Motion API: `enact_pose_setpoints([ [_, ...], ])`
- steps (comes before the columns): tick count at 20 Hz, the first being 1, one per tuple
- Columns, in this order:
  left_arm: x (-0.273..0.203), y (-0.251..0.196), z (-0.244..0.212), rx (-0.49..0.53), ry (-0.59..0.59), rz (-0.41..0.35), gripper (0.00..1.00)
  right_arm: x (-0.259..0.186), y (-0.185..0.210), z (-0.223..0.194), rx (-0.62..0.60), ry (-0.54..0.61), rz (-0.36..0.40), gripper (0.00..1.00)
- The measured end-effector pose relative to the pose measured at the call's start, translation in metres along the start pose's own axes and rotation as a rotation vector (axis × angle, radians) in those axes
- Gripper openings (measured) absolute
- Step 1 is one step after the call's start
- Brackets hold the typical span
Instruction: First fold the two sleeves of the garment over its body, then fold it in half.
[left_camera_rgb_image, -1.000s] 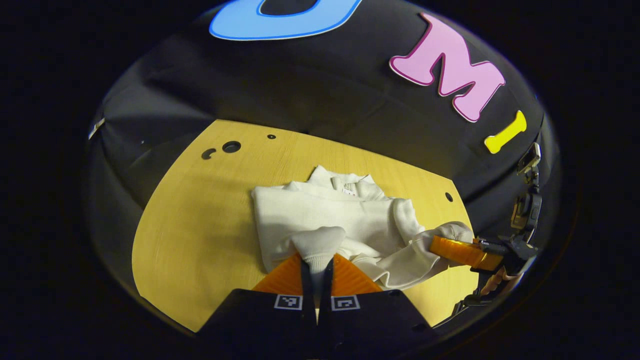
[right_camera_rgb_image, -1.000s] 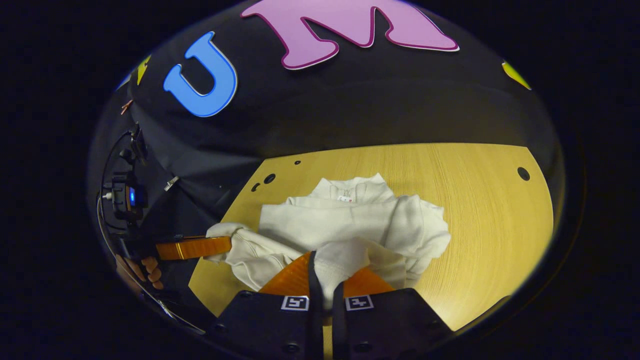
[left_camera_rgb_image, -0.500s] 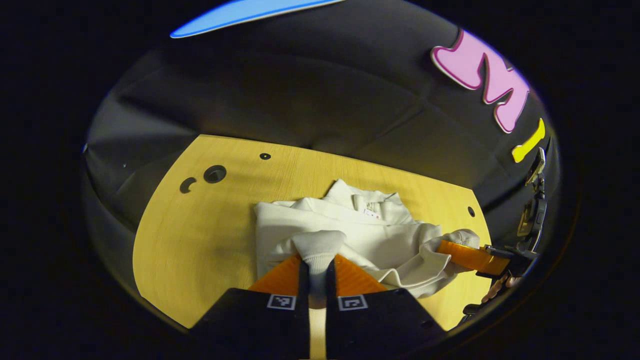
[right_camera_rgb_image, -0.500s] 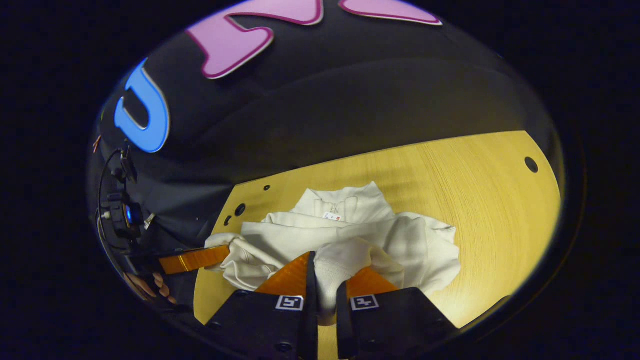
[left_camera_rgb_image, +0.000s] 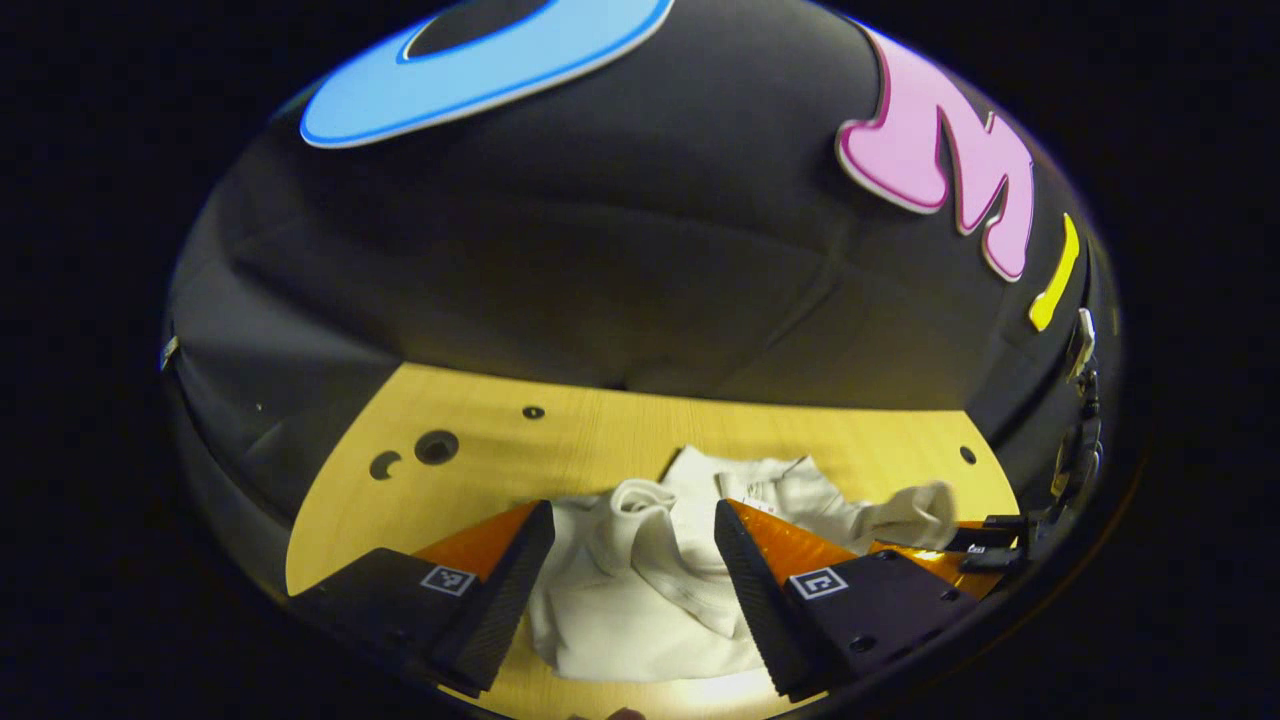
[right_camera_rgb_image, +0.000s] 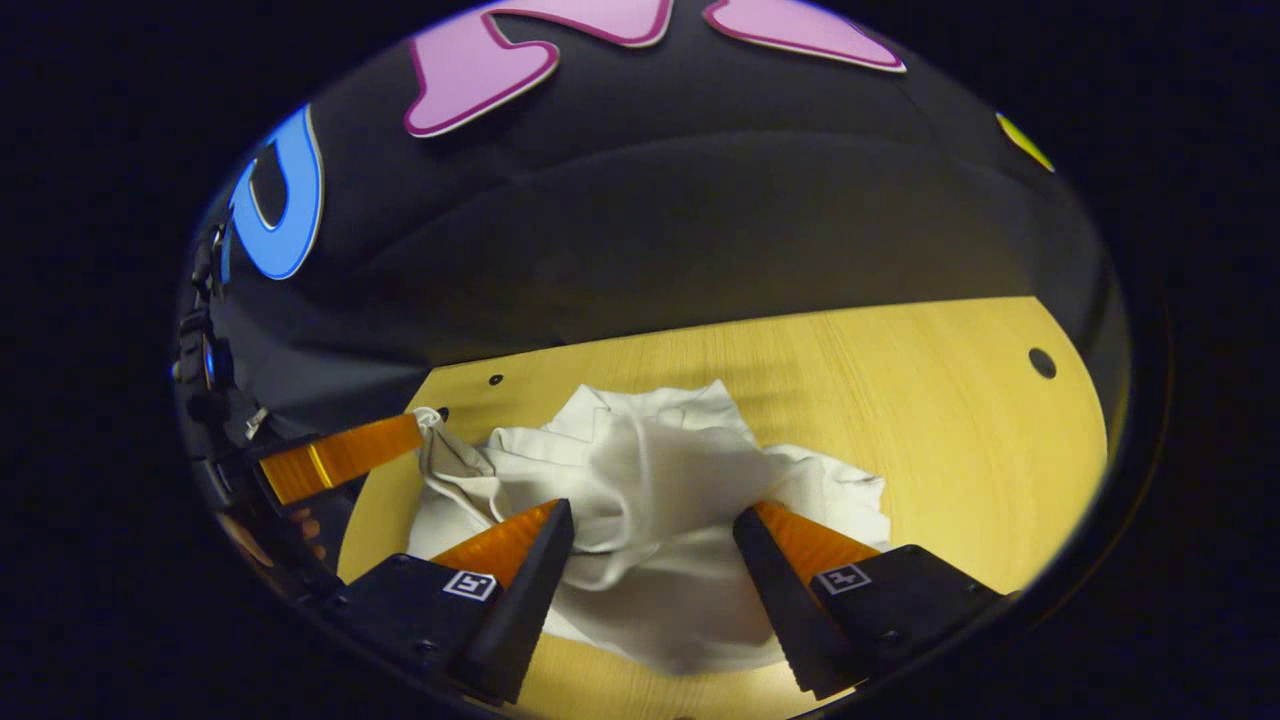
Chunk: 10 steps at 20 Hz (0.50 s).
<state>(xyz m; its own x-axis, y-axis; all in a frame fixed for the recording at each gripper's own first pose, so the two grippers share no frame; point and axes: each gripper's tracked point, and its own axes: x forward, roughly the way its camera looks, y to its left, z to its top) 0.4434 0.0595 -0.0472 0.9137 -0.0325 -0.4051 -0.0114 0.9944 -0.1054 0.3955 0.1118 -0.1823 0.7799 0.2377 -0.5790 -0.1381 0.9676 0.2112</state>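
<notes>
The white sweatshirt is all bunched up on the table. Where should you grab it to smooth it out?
Probably the near edge of the white sweatshirt. It lies loose on the wooden table, right between the open right tool, while the collar sits at the far side. Come in low from the near side, with the open left tool taking the same edge further along.

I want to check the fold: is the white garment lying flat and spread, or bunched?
Bunched. The garment lies heaped in soft folds on the table, between both open grippers.
</notes>
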Motion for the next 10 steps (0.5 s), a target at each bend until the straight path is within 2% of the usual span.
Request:
enact_pose_setpoints([
  [5,-0.054,0.002,0.034,0.013,-0.105,0.003,0.98,-0.04,0.0,0.029,-0.045,-0.102,-0.036,0.98],
  [10,-0.124,0.0,0.052,0.062,-0.217,0.01,0.98,-0.102,0.008,0.051,-0.081,-0.211,-0.052,0.98],
])
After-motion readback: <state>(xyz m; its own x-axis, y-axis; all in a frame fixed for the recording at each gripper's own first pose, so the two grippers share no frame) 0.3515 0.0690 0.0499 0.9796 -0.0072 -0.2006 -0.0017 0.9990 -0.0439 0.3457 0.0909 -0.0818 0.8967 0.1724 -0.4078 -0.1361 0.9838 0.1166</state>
